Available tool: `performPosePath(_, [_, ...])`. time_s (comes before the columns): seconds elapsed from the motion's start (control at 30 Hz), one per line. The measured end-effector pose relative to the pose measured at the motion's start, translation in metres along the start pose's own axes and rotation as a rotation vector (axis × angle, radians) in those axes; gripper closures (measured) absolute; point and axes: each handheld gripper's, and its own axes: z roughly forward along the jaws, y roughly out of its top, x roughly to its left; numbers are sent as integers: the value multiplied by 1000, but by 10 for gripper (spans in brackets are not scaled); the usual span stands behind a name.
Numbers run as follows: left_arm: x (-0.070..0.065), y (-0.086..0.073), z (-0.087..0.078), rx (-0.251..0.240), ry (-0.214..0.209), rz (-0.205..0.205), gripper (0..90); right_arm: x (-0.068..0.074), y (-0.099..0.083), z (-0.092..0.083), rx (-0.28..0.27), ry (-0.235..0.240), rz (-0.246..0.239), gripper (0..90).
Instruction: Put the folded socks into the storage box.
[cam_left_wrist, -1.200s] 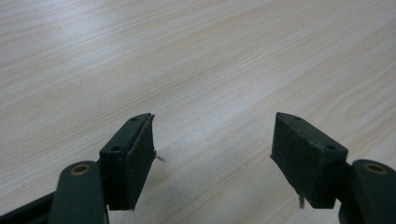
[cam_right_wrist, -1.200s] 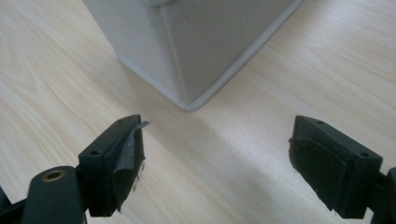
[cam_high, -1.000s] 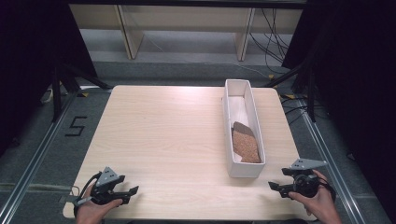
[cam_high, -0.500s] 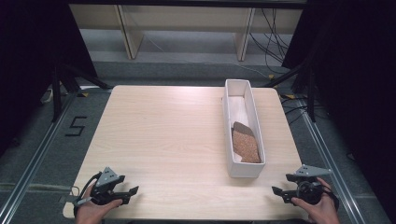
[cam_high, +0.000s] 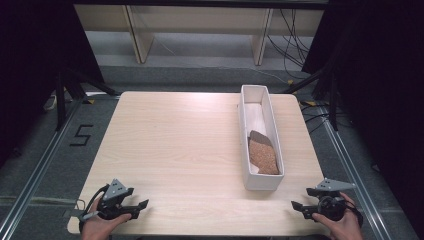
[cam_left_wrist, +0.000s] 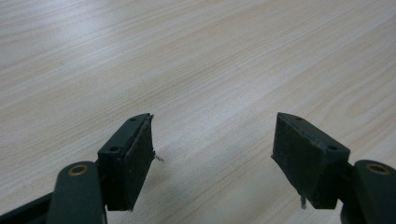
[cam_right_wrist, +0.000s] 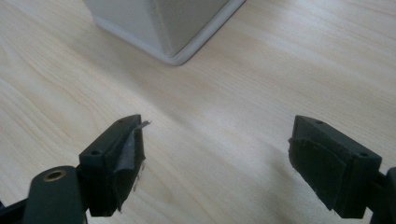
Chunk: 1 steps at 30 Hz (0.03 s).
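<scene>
Now: right gripper pulled back from the tray, both sets of jaws empty

Right gripper (cam_high: 303, 208) is seen at the near right corner of the table (cam_high: 180, 145), jaws spread wide with nothing between them, confirmed in the right gripper view (cam_right_wrist: 215, 158). A second ago it was held higher and closer to the white tray (cam_high: 261, 180); it has since been drawn back toward the near edge. Left gripper (cam_high: 140, 207) is parked at the near left corner, unchanged, jaws likewise spread and empty (cam_left_wrist: 212, 156).

The withdrawal is judged as a retreat to rest: nothing is being carried, and the tray contents are left alone.

The tray is placed right of centre, long axis running away from the person, near end toward the right gripper; its near corner (cam_right_wrist: 173, 32) is shown just ahead of the right jaws, not touching. Inside the near half a brown speckled sheet (cam_high: 262, 154) is lying, long axis along the tray, its pointed dark end aimed at the far end. Exact material cannot be told.
</scene>
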Motion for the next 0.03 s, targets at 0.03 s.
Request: performPosePath(0.03, [0,0,0,-1,1,1,281,-1,0,1,-10,11,-12,186])
